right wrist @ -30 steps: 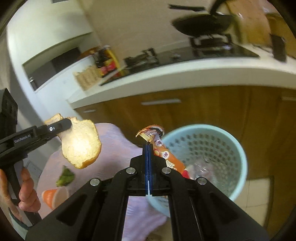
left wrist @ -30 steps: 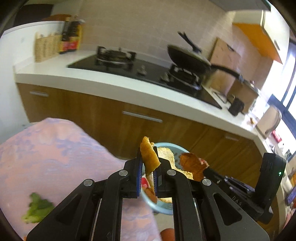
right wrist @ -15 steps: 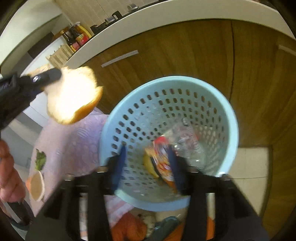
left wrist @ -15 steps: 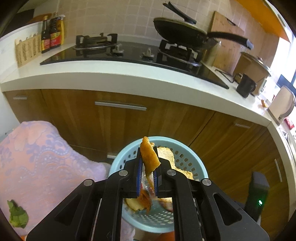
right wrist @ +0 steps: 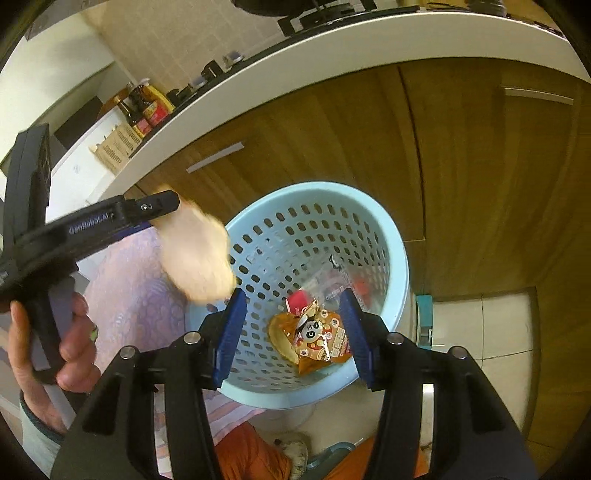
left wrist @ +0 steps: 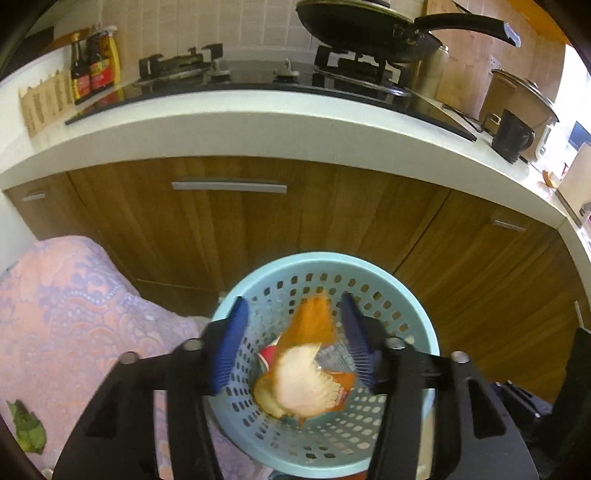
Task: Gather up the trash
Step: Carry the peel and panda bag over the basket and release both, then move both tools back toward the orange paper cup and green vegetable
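A light blue perforated basket (left wrist: 402,302) (right wrist: 391,236) stands on the floor by the wooden cabinets. My left gripper (left wrist: 293,343) is open above it, and a blurred piece of bread (left wrist: 299,380) (right wrist: 195,258) is dropping between its blue pads (left wrist: 231,347) towards the basket. My right gripper (right wrist: 291,328) is open and empty over the basket. An orange snack wrapper (right wrist: 319,341) lies at the bottom among other trash. The left gripper also shows in the right wrist view (right wrist: 162,206), held by a hand.
A pink patterned cloth (left wrist: 55,314) (right wrist: 136,280) covers a table left of the basket, with a green leaf (left wrist: 27,430) on it. Wooden cabinets (left wrist: 332,221) and a white counter (left wrist: 258,122) with stove and pan (left wrist: 369,29) stand behind. Orange things (right wrist: 251,454) lie low on the floor.
Both grippers have opened over the basket. The right one dropped the orange wrapper into it half a second ago; the left one has just let go of the bread, which is falling.
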Demonstrator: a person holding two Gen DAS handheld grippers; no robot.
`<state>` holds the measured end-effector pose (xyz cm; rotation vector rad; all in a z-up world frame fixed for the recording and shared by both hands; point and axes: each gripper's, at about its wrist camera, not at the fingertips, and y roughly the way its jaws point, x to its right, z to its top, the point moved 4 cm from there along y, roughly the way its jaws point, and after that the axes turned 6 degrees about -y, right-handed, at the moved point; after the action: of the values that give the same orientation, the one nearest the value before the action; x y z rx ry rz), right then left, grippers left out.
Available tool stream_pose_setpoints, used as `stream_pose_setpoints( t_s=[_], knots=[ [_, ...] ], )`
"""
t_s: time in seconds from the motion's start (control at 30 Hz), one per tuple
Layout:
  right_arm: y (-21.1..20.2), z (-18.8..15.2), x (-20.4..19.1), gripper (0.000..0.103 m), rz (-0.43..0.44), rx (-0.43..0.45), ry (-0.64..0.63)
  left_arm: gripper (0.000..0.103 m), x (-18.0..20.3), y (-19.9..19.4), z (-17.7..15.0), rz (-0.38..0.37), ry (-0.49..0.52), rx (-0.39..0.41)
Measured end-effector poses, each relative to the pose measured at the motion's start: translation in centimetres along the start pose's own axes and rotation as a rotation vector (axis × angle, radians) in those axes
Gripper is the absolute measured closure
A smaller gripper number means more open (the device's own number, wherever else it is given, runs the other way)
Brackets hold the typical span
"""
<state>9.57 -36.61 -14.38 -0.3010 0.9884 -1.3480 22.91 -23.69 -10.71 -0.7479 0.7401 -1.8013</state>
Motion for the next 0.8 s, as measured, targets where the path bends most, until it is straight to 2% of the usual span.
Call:
stream_pose_setpoints(
  t_s=[0.3, 0.47, 0.67, 0.8],
  knots=[
    [-0.9, 0.3, -1.5, 0.049, -0.005, 0.024, -0.028, 0.045, -0.9, -2.8, 0.6, -0.012, -0.014, 0.039],
    [-1.8, 0.5, -2.9, 0.049, -0.002, 0.041, -0.051, 0.045, -2.0, -5.7, 0.6, -0.032, -0.032, 0.085],
    [-3.0, 0.8, -6.7, 0.046, 0.005, 0.067, -0.118, 0.043, -4.8, -10.8, 0.1, -0.044, -0.057, 0.155],
    [-3.5, 0.5, -10.6, 0.045, 0.024, 0.082, -0.194, 0.042, -7.6, -14.5, -1.0, -0.033, -0.075, 0.197]
  ],
)
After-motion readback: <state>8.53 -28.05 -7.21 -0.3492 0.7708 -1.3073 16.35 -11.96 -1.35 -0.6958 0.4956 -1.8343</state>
